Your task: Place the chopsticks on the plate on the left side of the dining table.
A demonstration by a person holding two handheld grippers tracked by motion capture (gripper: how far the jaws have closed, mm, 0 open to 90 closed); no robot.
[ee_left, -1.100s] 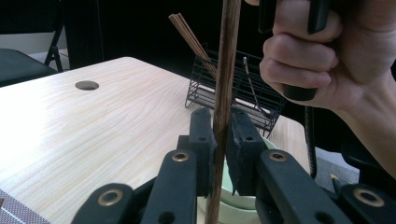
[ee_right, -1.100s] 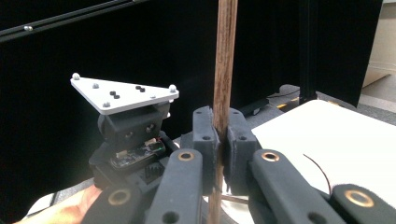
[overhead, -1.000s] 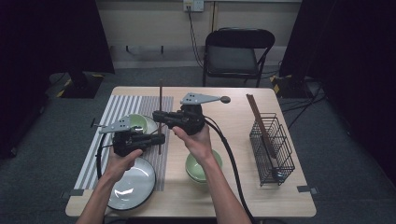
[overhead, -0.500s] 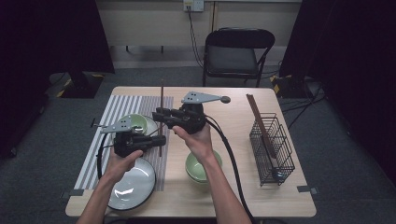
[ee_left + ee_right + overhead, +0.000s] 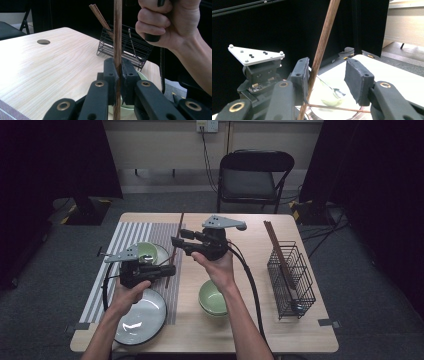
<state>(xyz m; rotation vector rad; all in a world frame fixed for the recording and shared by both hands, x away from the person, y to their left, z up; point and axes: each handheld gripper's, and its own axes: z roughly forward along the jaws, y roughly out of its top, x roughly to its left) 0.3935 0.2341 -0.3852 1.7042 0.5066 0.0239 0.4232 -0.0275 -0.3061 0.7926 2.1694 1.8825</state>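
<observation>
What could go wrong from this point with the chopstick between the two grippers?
The right gripper has just been opening, its jaws apart around the chopstick, so only the left gripper clamps it. Held near one end, the stick may pivot or slip. It could then drop onto the green bowl with the spoon below it.

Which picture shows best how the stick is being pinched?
The left gripper view: the left gripper clamps the wooden chopstick tight. In the right gripper view it leans between the right gripper's open jaws; the high view shows it small.
</observation>
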